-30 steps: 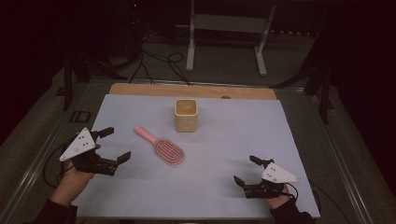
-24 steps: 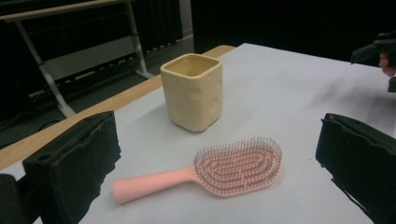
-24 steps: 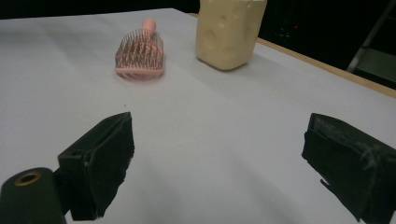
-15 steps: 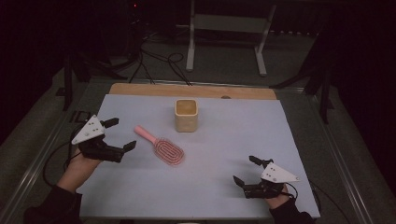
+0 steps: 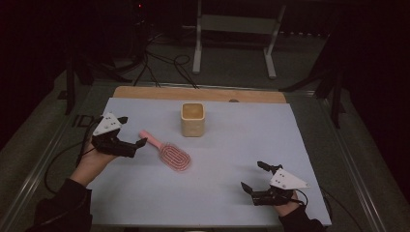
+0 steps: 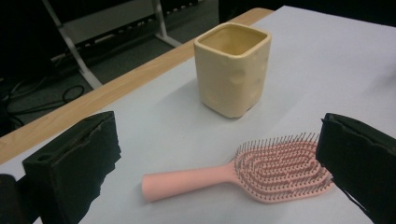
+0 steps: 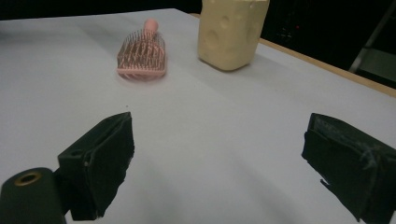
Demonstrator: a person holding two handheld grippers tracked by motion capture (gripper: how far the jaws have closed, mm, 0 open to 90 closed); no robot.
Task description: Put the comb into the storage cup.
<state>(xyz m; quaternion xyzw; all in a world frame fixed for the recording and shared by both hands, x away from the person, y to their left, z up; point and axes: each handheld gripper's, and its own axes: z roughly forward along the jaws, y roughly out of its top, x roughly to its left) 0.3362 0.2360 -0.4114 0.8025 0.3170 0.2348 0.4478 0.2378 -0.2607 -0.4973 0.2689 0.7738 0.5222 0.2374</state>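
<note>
- Reaching toward the pink hairbrush (image 5: 167, 151), the left gripper (image 5: 132, 132) sits at the middle left of the high view, with its jaws spread wide and nothing between them.
- In the left gripper view, the hairbrush (image 6: 252, 170) lies low in the frame between the two black jaws, handle to the left and bristle head to the right.
- It lies flat on the pale blue table (image 5: 241, 140) with its bristles up, a little left of the middle of the high view.
- A cream square cup (image 5: 193, 119) stands near it, just up and to the right, and they do not touch.
- The brush looks like light, hard plastic. I think it will lift easily and will not bend much.
- Its handle is smooth and round, so it may slip. A firm squeeze across the middle of the handle looks like the best hold.
- The head is wide and full of thin bristles that give way, so it looks like a poor place to grab.
- It is pink all over, with an oval head and looping slots under the bristles.
- The right gripper (image 5: 252, 177) rests at the lower right of the high view, well apart from the brush, its jaws also wide and holding nothing.
</note>
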